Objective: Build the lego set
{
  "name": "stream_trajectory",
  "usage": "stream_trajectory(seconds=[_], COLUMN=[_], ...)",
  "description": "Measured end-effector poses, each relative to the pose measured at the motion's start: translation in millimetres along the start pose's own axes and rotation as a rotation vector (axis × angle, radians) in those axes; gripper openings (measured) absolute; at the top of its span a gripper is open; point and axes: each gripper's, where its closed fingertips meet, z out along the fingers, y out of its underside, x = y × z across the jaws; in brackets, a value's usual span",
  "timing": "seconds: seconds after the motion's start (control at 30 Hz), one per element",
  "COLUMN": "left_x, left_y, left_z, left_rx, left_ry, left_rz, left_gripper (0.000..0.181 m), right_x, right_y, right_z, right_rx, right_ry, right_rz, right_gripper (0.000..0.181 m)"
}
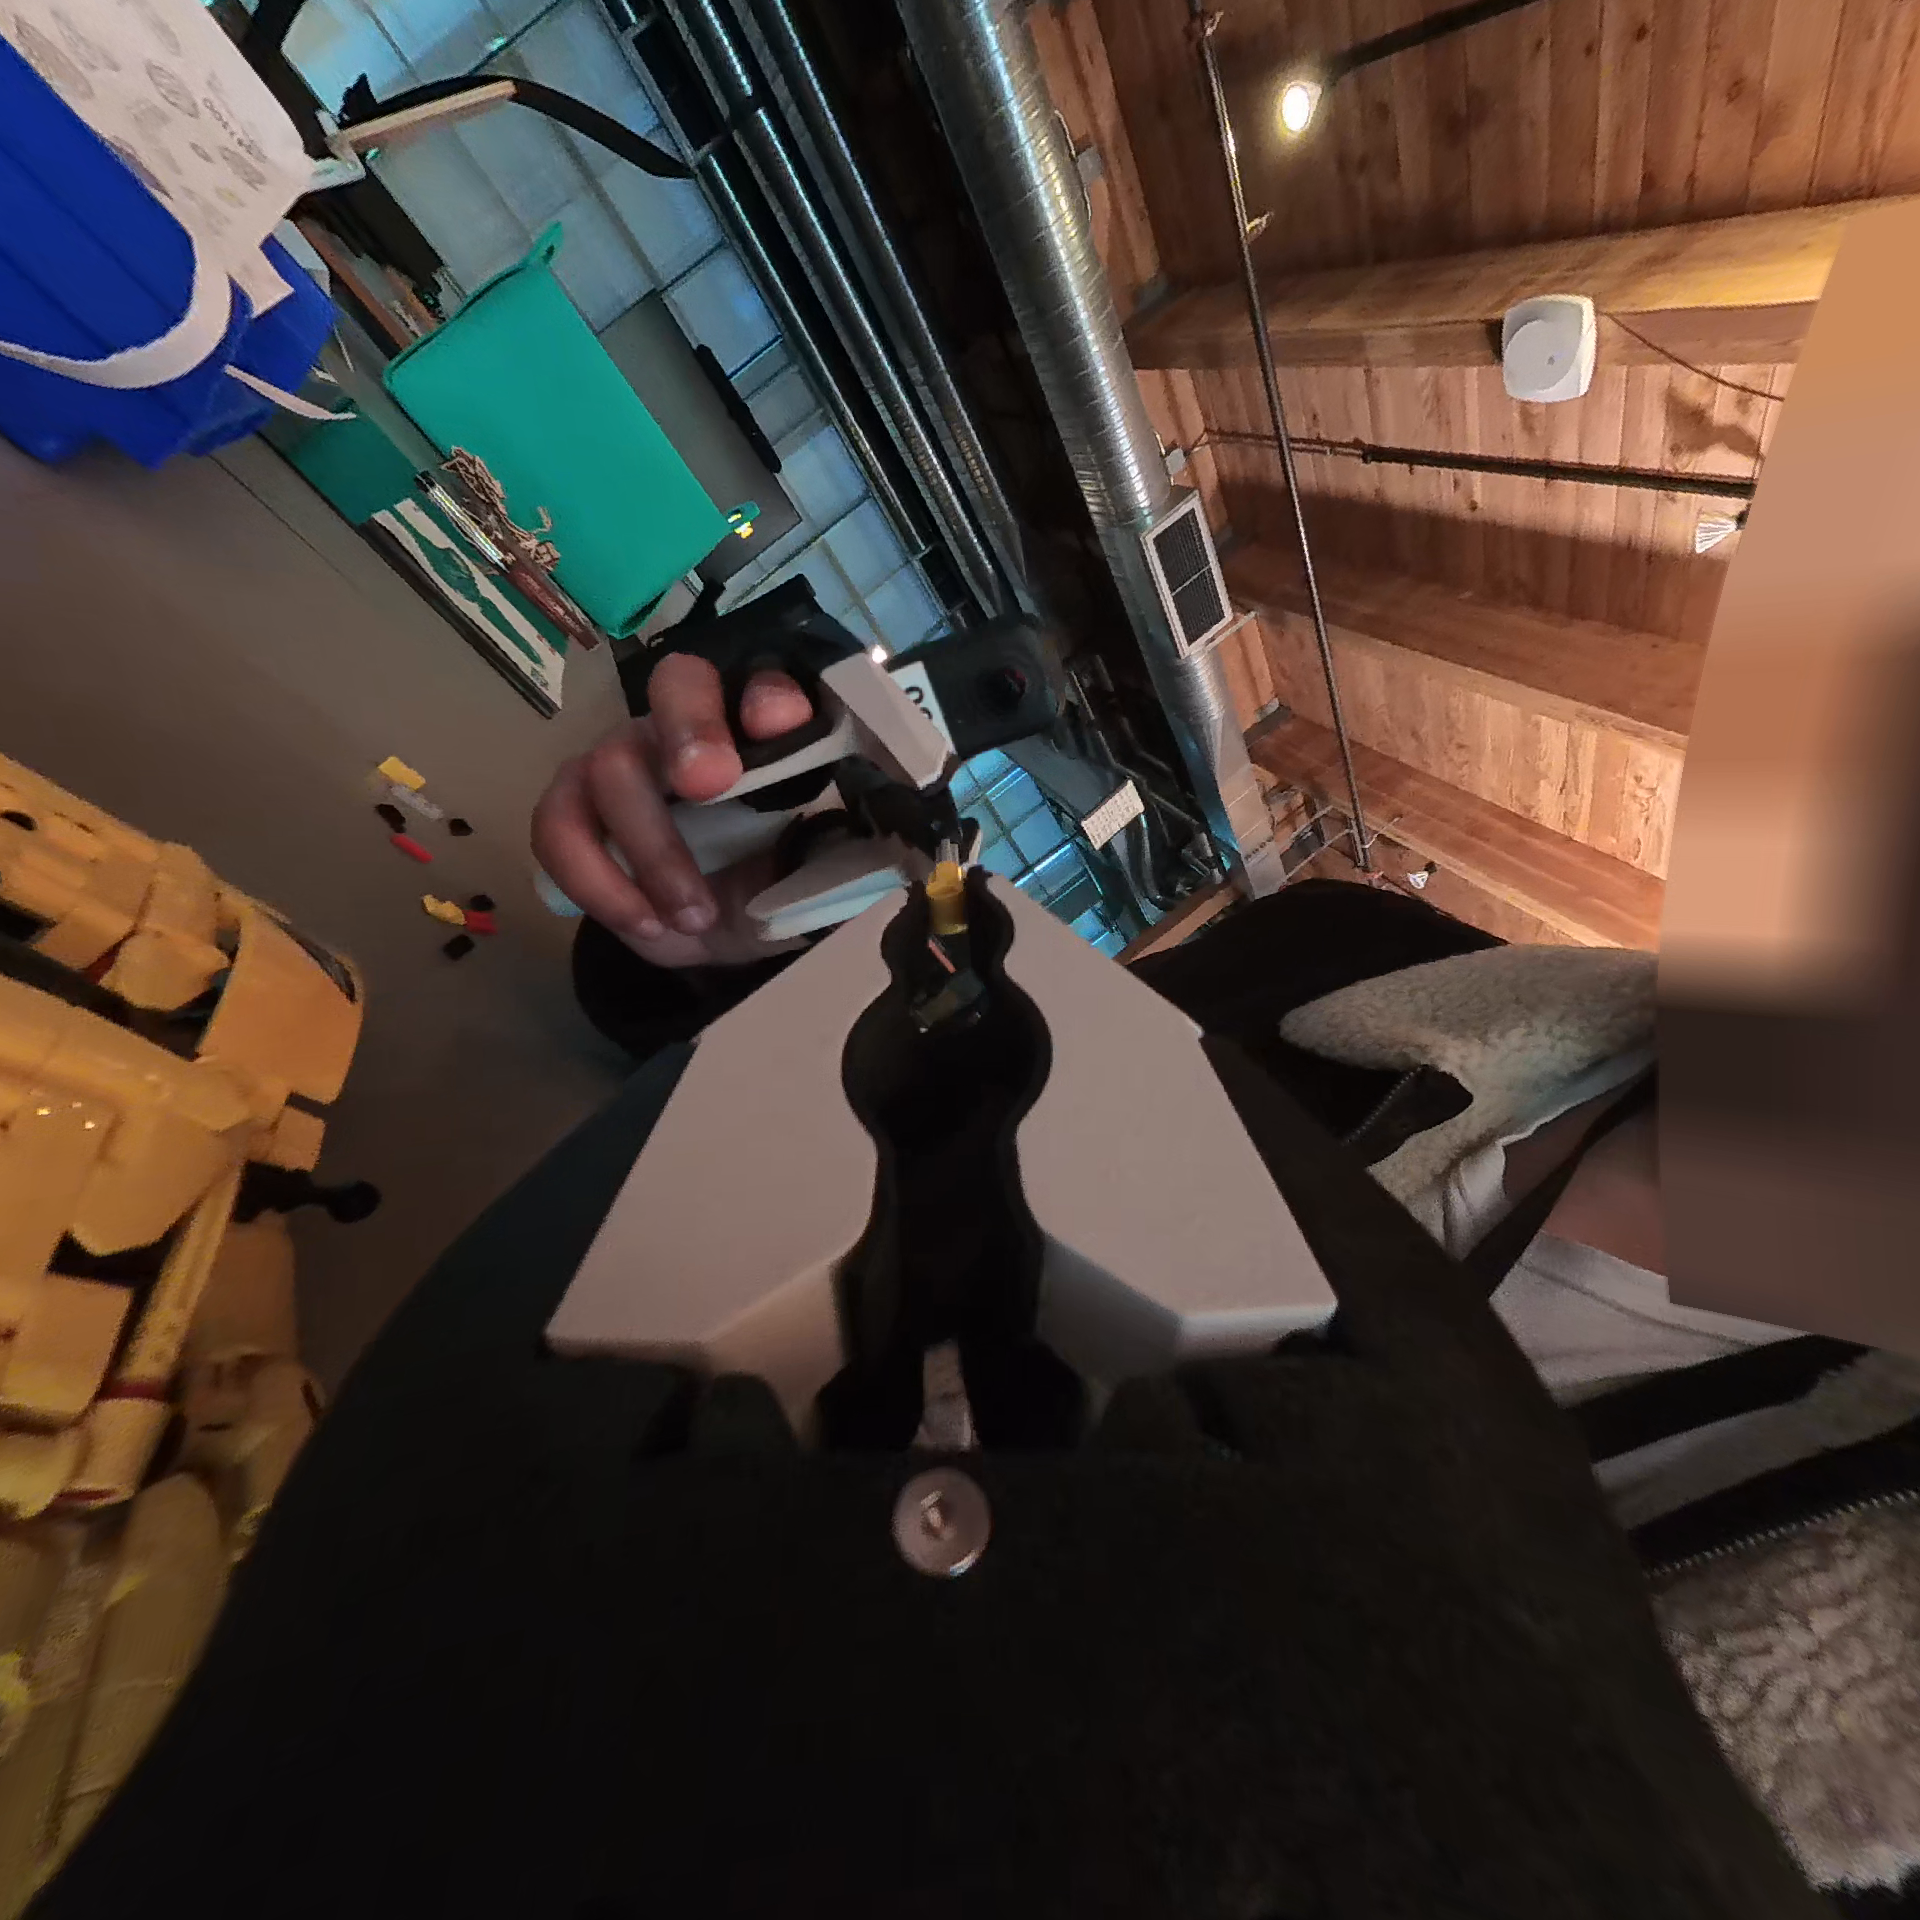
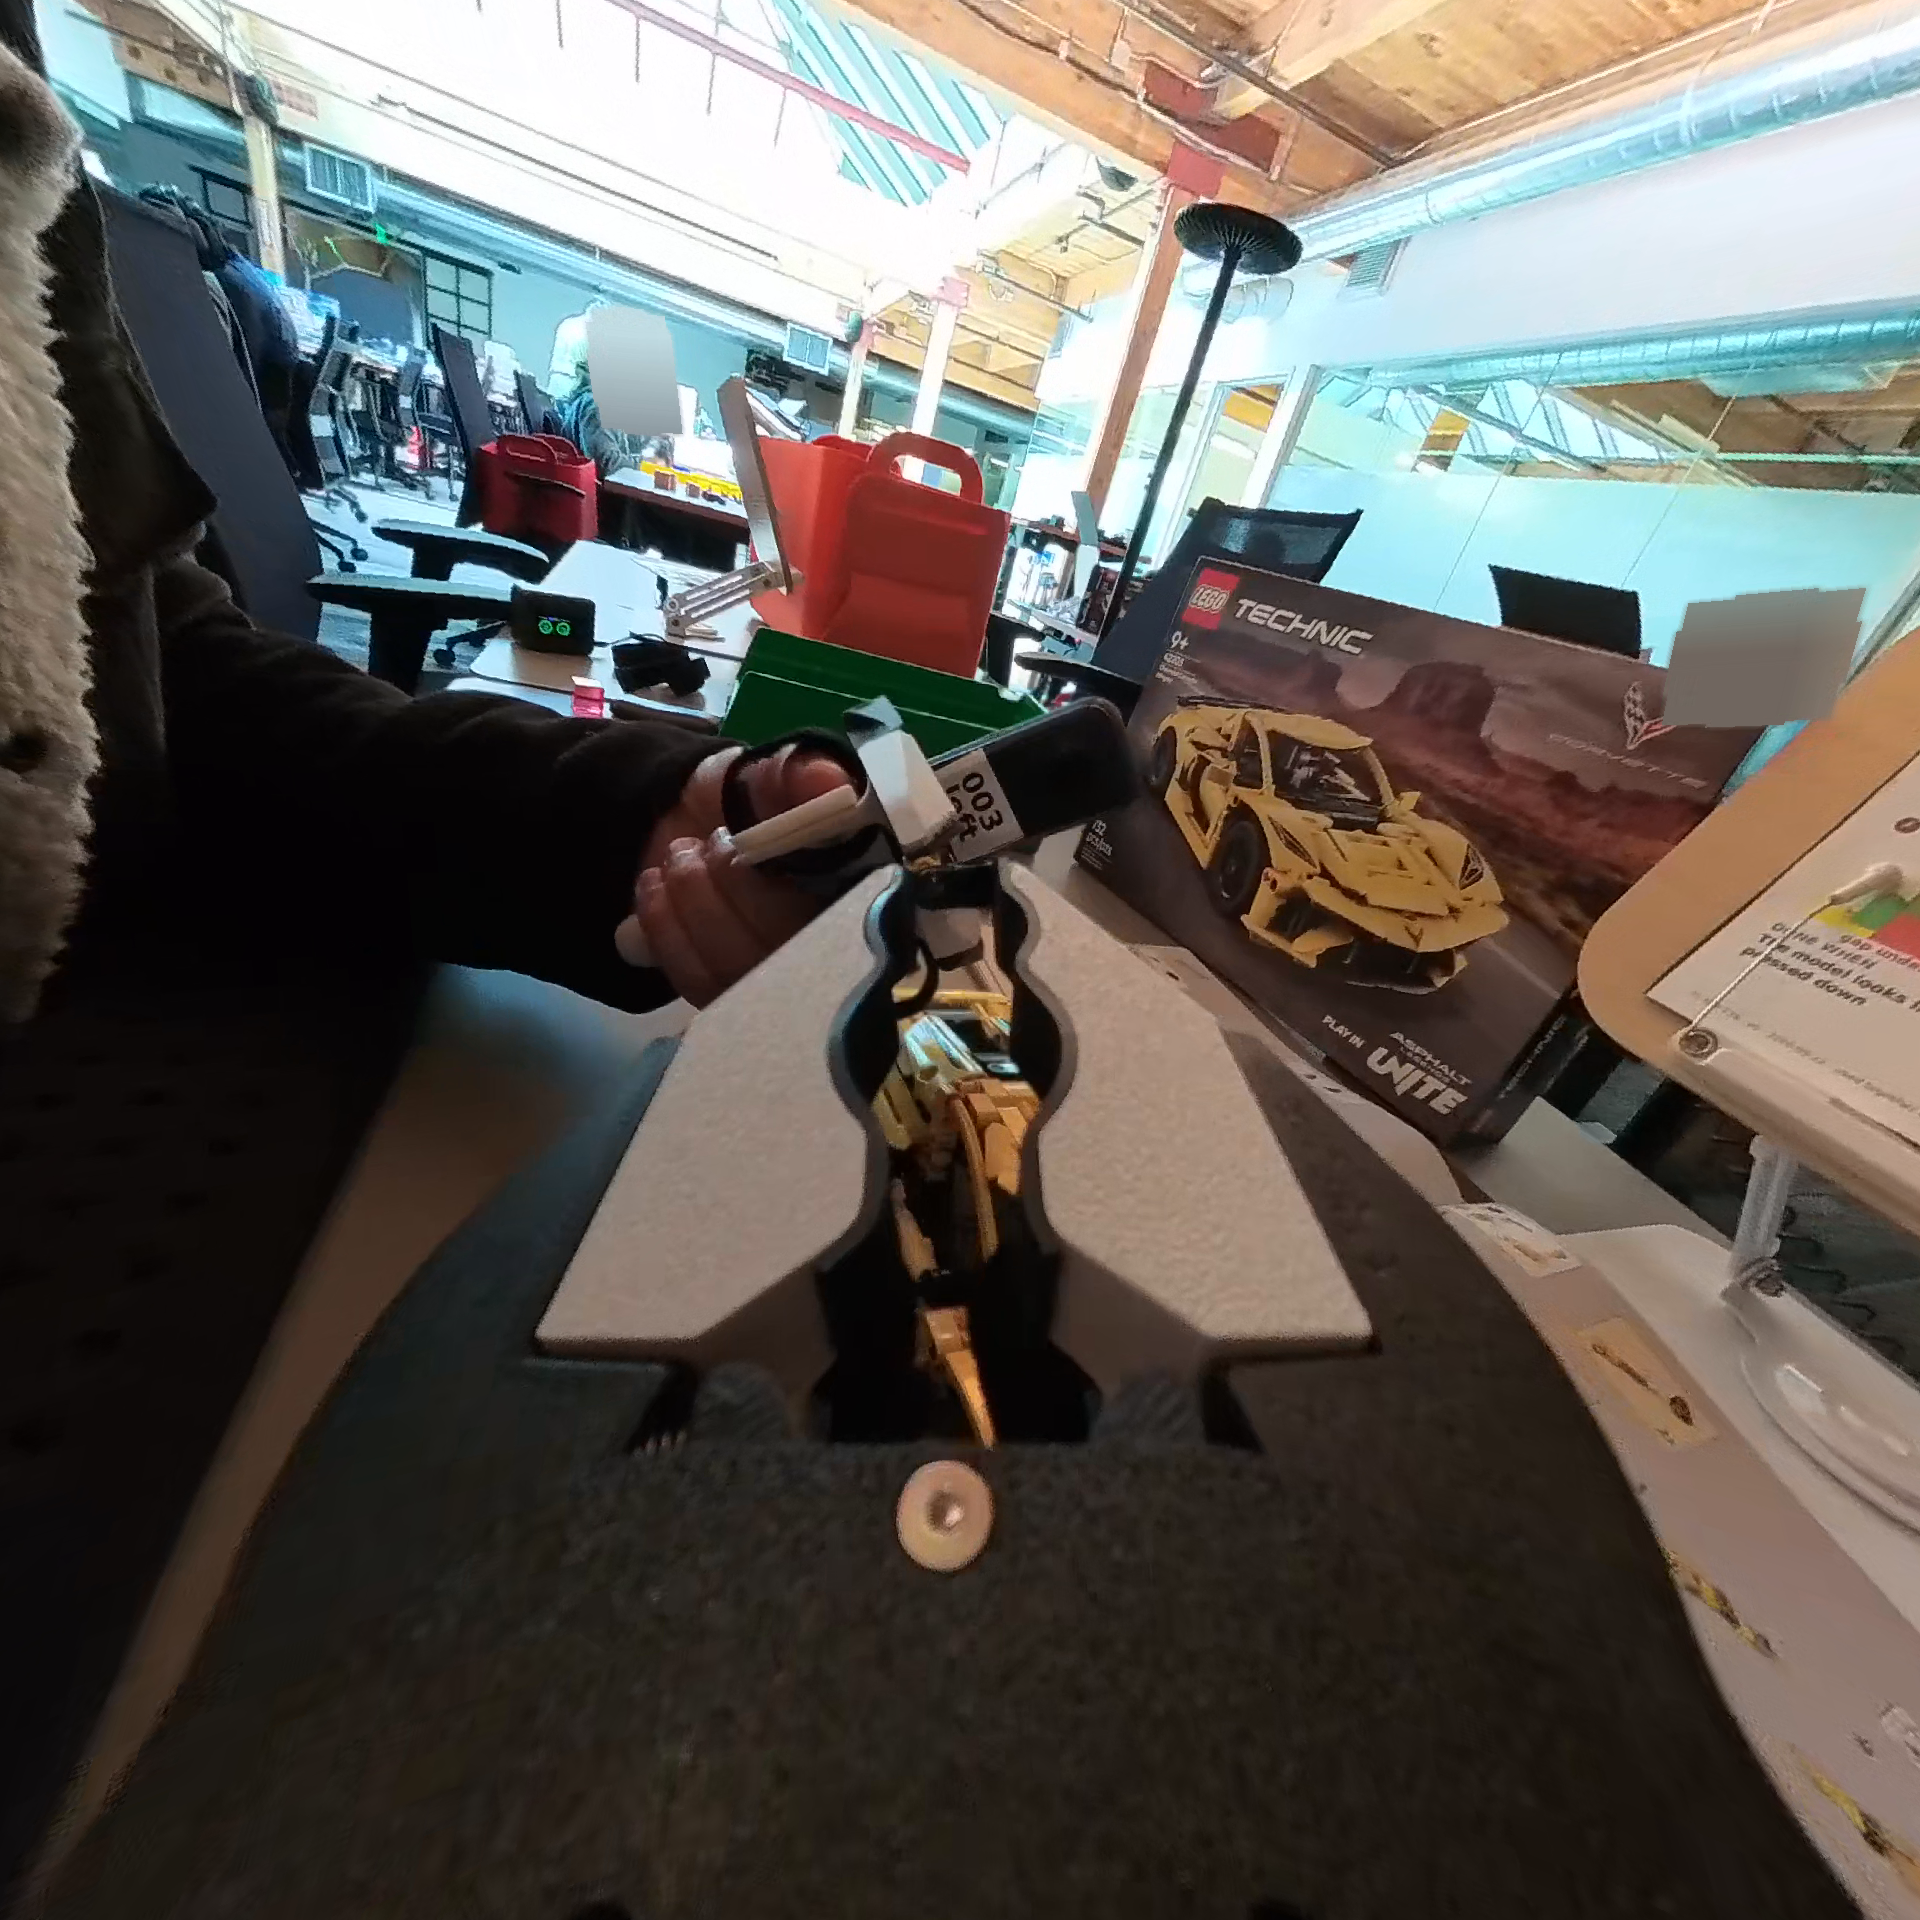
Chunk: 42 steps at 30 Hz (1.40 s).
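In the left wrist view my left gripper point(image 1: 943, 896) is shut on a small yellow lego piece point(image 1: 943, 906) with a dark part below it, held up in the air. My right gripper point(image 1: 935, 836), held by a hand point(image 1: 623, 831), meets that piece tip to tip from above. In the right wrist view my right gripper point(image 2: 951, 894) is nearly shut, and the left gripper's tips point(image 2: 954, 930) sit at its ends; what it pinches is small, dark and hard to see. The yellow lego car point(image 1: 125, 1091) stands on the table at left and also shows between the right fingers point(image 2: 956, 1101).
Loose red, yellow and black pieces point(image 1: 436, 862) lie on the grey table. The set's box point(image 2: 1403, 862) stands at the right, with an instruction sheet on a stand point(image 2: 1766, 935) beside it. A green bin point(image 2: 831, 686) and a red bag point(image 2: 883, 551) are behind. Only a small space, under 4 cm, lies between the two pairs of fingers.
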Motion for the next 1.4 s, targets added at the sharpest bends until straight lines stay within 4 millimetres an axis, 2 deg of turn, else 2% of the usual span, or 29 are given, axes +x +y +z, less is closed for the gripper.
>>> stream_trajectory(seconds=[0.2, 0.33, 0.47, 0.8, 0.93, 1.03, 1.13, 1.2, 1.3, 1.4], left_x=[-4.7, -2.5, -1.4, -8.8, -11.3, -8.7, -15.4, -15.4, -13.0, -11.5], left_y=[2.6, 1.0, 4.4, 6.9, -13.8, -34.8, -46.9, -48.5, -43.8, -40.1], left_z=[-1.1, -0.6, 1.7, 3.5, -2.4, -6.7, -11.9, -11.7, -3.6, 1.9], left_rx=[-0.025, 0.003, -0.004, -0.033, 0.089, 0.253, 0.403, 0.45, 0.445, 0.438], left_ry=[-0.047, 0.012, 0.052, -0.046, -0.07, -0.047, -0.048, -0.01, 0.016, 0.035], left_rz=[0.018, -0.05, -0.096, -0.014, 0.007, 0.006, -0.038, -0.089, -0.107, -0.122], left_gripper=[0.007, 0.007, 0.007, 0.007, 0.007, 0.007, 0.007, 0.006, 0.006, 0.007], right_x=[-0.6, 1.8, -3.1, 0.1, 18.1, 31.0, 45.6, 45.0, 45.4, 45.1], right_y=[5.8, 2.7, 2.0, 9.9, 10.0, 18.5, 13.2, 11.4, 17.0, 15.4], right_z=[-0.8, 0.4, 0.2, -2.6, 4.4, 15.5, 21.0, 25.4, 29.7, 29.6], right_rx=[-0.036, -0.037, -0.029, -0.055, -0.069, -0.179, -0.231, -0.273, -0.31, -0.306], right_ry=[-0.003, 0.047, 0.003, -0.025, 0.103, 0.288, 0.54, 0.598, 0.625, 0.63], right_rz=[-0.026, -0.109, -0.068, 0.027, 0.06, -0.062, -0.217, -0.292, -0.304, -0.327], right_gripper=[0.014, 0.015, 0.014, 0.015, 0.019, 0.046, 0.059, 0.063, 0.066, 0.06])
